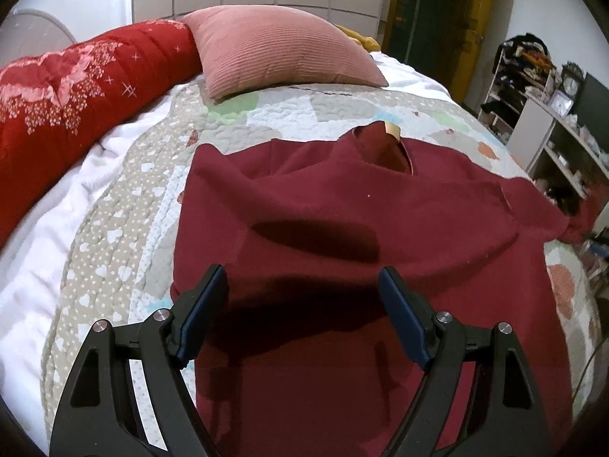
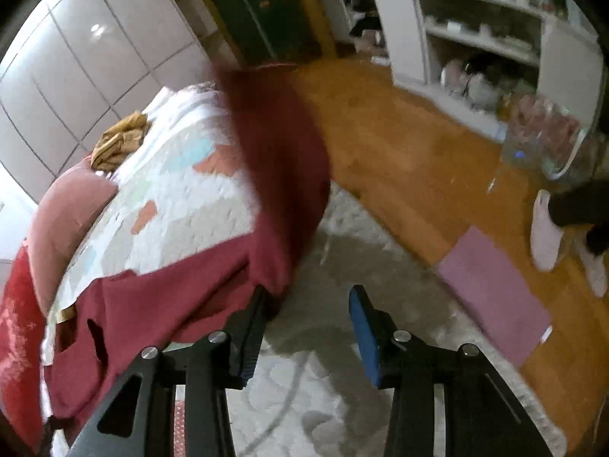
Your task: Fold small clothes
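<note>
A dark red shirt [image 1: 342, 205] lies spread on the quilted bed, collar and tag at the far end. My left gripper [image 1: 302, 293] is open and empty, hovering just above the shirt's lower middle. In the right wrist view the same shirt [image 2: 160, 304] lies on the bed, and its sleeve [image 2: 278, 144] hangs over the bed's right edge. My right gripper [image 2: 308, 323] is open and empty, beside the bed edge over the rug, with its left finger close to the hanging sleeve.
A pink pillow [image 1: 281, 49] and a red quilt [image 1: 76, 91] lie at the head of the bed [image 1: 114, 228]. A mustard cloth [image 2: 118, 144] lies near the pillow. White shelves [image 2: 475, 38], a wooden floor [image 2: 399, 152], a pale rug [image 2: 323, 381] and a pink mat [image 2: 495, 297] are on the right.
</note>
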The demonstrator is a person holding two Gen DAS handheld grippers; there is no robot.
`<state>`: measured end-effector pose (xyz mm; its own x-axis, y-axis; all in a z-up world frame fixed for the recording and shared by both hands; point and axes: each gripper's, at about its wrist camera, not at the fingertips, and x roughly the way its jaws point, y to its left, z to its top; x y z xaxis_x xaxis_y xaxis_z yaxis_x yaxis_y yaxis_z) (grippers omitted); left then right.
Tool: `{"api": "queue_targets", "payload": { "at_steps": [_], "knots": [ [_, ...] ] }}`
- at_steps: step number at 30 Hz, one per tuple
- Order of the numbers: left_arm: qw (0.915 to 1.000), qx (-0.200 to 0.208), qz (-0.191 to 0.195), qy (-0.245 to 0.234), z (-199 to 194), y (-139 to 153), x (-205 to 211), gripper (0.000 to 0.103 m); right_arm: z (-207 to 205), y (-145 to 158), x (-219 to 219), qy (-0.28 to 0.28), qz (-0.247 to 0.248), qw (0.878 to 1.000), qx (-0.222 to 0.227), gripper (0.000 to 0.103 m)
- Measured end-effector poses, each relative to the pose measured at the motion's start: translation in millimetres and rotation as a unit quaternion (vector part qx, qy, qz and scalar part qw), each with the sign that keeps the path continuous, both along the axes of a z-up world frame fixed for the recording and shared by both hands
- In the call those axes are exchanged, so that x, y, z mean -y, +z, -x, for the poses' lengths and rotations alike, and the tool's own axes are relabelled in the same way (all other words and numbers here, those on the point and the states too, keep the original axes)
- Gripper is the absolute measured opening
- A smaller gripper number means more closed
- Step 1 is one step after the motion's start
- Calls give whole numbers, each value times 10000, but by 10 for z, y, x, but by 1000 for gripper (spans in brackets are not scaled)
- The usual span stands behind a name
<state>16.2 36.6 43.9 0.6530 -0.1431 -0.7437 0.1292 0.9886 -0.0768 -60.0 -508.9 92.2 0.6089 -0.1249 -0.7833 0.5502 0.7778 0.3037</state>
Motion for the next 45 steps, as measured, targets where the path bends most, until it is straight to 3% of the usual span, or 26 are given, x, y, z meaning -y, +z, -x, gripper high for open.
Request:
{"api": "queue_targets", "payload": {
  "at_steps": [3, 5, 7, 9, 12, 15, 18, 21, 24, 26, 28, 30, 32, 35, 38, 40, 43, 45],
  "knots": [
    [10000, -1, 13, -3, 9, -4, 9, 82, 130, 255, 9, -445, 789, 9959, 64, 41],
    [10000, -9, 49, 5, 14, -9, 16, 82, 202, 407, 75, -560, 845, 9943, 322, 41],
    [10000, -28, 73, -5, 18, -18, 36, 82, 139, 493, 82, -225, 731, 9961, 439, 41],
    [9999, -62, 72, -37, 26, -28, 70, 82, 7, 450, 71, 125, 388, 9988, 284, 41],
    [9999, -56, 51, -97, 49, -26, 109, 82, -197, 218, 125, 352, -682, 9969, 149, 41],
    [9998, -70, -27, -158, 67, -32, 133, 82, -366, -28, 245, 111, -1305, 9913, 158, 41],
    [9998, -73, -124, -171, 79, -44, 136, 82, -580, -397, 441, -276, -2349, 9716, 24, 41],
    [9998, -81, -115, -124, 87, -60, 107, 82, -567, -503, 569, -706, -2756, 9578, 416, 39],
    [9998, -108, -115, -123, 101, -75, 93, 82, -627, -528, 660, -676, -2947, 9517, 542, 37],
    [9998, -104, -143, -132, 113, -75, 98, 82, -732, -534, 643, -387, -2870, 9567, 287, 37],
    [9998, -117, -143, -120, 127, -72, 96, 82, -820, -485, 585, -76, -2455, 9693, 64, 33],
    [9998, -139, -98, -99, 142, -57, 81, 82, -873, -362, 469, 197, -1770, 9839, -129, 11],
    [9999, -129, -56, -80, 178, -22, 49, 82, -890, -245, 388, 347, -1528, 9876, -44, 6],
    [9999, -64, -99, -38, 234, 43, -19, 82, -767, 148, 278, 624, -1401, 9857, 705, 5],
    [9999, -20, -96, 101, 280, 114, -129, 82, -472, 666, 98, 1095, -1467, 9686, 1683, 5],
    [9998, -5, 8, 198, 307, 153, -198, 82, -251, 835, 39, 1218, -1443, 9613, 2007, 5],
    [9994, 5, 191, 292, 347, 184, -255, 82, 112, 723, -37, 1398, -1364, 9607, 1973, 5],
    [9991, -27, 309, 294, 359, 183, -255, 82, 270, 406, -96, 1425, -1243, 9728, 1337, 5]
  ]
}}
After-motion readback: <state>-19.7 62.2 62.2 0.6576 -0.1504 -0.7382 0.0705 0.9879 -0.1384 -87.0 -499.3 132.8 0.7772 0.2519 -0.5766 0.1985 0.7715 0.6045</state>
